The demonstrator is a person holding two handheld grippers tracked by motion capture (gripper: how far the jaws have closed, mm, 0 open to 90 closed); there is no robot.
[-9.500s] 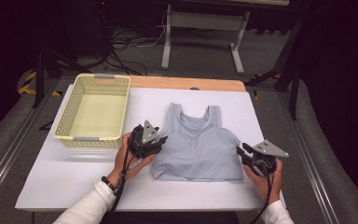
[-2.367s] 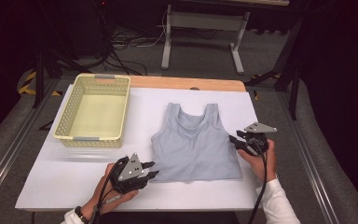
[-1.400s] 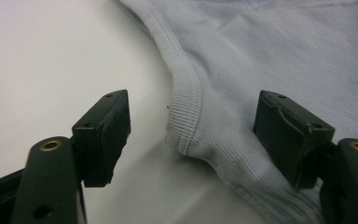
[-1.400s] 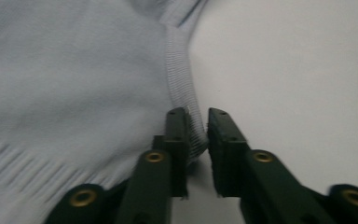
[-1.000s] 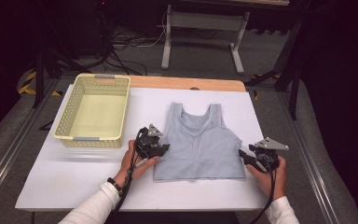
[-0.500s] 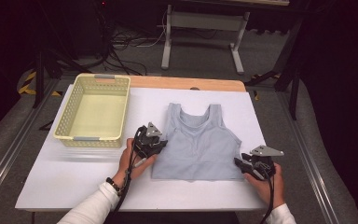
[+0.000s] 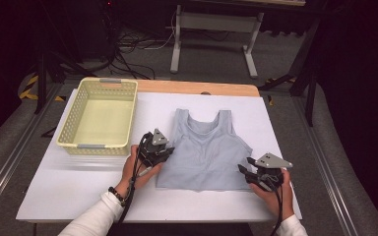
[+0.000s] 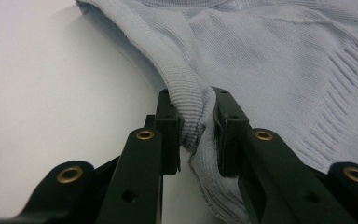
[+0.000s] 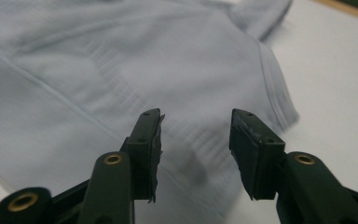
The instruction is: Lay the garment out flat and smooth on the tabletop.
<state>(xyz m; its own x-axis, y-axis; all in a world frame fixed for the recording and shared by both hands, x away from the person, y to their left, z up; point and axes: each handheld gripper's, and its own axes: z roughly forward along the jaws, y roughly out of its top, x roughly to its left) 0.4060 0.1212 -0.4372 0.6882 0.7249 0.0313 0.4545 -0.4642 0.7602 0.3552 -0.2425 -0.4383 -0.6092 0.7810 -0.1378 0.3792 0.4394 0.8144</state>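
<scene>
While the white table (image 7: 69,191) carried a yellow basket (image 7: 98,115) at the upper left of the high view, the grey tank top (image 7: 204,147) lay flat at the frame's centre, hem toward the person. The step in hand appeared to be pinching both side edges ahead of a fold. The left gripper (image 7: 161,151) sat at the garment's left edge; its own view showed the ribbed side seam (image 8: 190,109) bunched and clamped between narrow jaws, a detail the high view could not resolve. The right gripper (image 7: 248,173) hovered at the lower right corner of the tank top; its own view showed the jaws half spread above the cloth, pads clear of it, having just been opening with nothing between them. To do the step well, the right jaws should, in my judgement, come down over the side edge (image 9: 275,88) at matching height before either hand lifts.
</scene>
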